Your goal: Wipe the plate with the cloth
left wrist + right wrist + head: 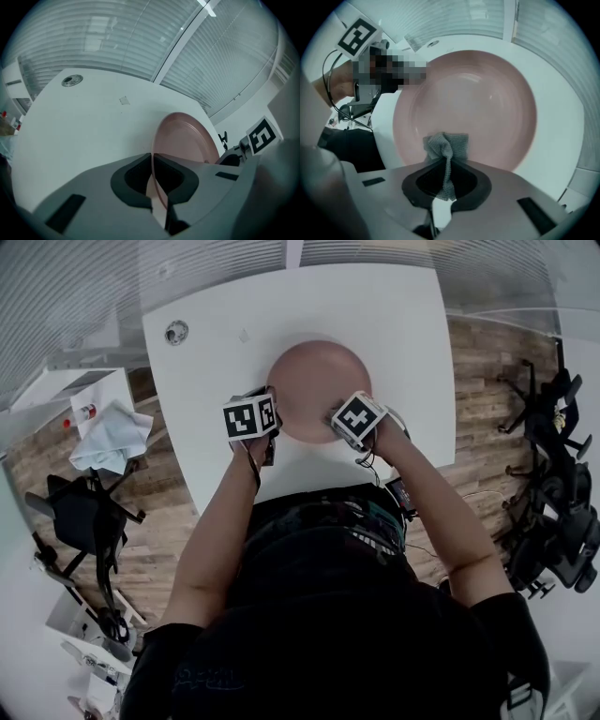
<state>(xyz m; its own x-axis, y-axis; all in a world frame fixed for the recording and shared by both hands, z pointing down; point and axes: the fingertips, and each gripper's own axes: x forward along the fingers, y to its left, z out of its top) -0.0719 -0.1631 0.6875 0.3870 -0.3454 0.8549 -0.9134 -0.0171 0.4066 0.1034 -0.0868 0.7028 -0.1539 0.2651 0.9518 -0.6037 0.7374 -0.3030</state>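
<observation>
**A:** Where is the plate just now?

**B:** In the left gripper. Its jaws are clamped on the rim of the pink plate, which reaches out ahead of them and a little to their right. The white table lies beneath, but whether the plate rests on it or is lifted slightly I cannot tell

**A:** And the cloth?

**B:** The right gripper is clenched on the grey cloth. A bunched tuft pokes out just ahead of its tips and lies on the plate's near inner edge. The rest of the plate's face spreads out ahead of it

**A:** So it looks like a wiping stroke. How should it be done well?

**B:** I'd tilt the right gripper so only the tuft meets the surface, never the hard tips. Sweep ahead through the middle to the far rim, then come back in overlapping passes toward the side where the other gripper pinches. The pressure should be light, since the tuft is small and a hard drag could tug it out of the jaws. The left clamp should be held firm, or the plate may pivot under the stroke
</observation>
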